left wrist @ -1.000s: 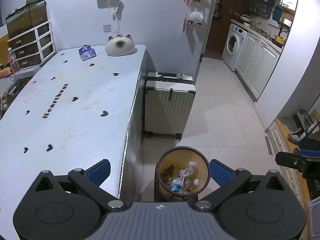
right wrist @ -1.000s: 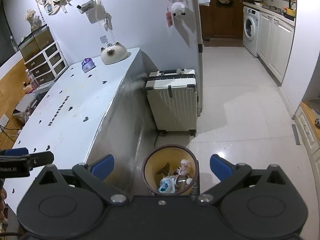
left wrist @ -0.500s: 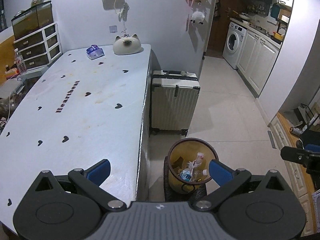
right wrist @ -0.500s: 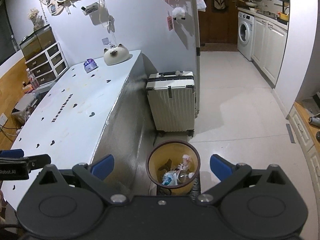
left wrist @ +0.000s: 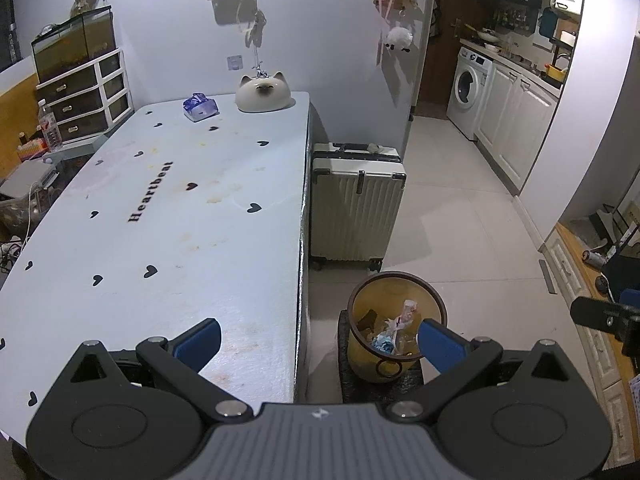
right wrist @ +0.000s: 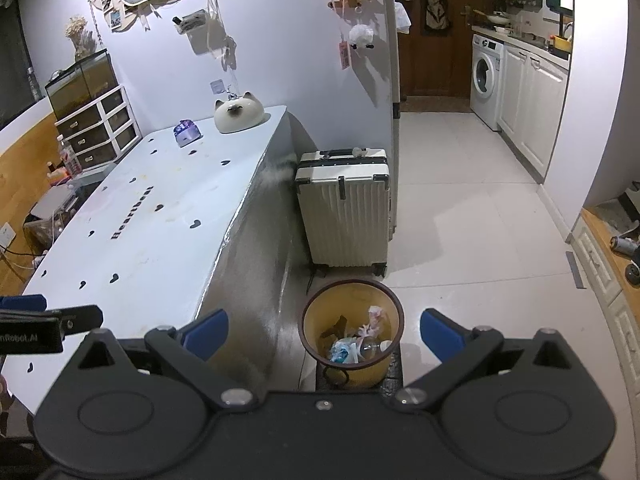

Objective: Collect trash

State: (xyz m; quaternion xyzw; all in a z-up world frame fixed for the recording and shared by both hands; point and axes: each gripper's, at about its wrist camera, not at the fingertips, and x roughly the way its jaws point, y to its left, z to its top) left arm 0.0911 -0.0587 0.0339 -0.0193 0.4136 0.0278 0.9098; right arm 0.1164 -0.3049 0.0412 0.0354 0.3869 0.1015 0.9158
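the left gripper (left wrist: 318, 340) and right gripper (right wrist: 324, 334) both hang spread wide, blue pads holding nothing. below and between the right one's fingers stands the round yellow dark-rimmed trash bin (right wrist: 351, 330) — crumpled wrappers and a blue bag (right wrist: 344, 351) inside — on the floor beside the white heart-print table (left wrist: 168, 216), near the cream ribbed suitcase (right wrist: 346, 210).

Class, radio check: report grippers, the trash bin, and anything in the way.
Left gripper open, empty. Right gripper open, empty. Trash bin on floor beside table, trash inside. Suitcase behind bin; nothing blocking it.
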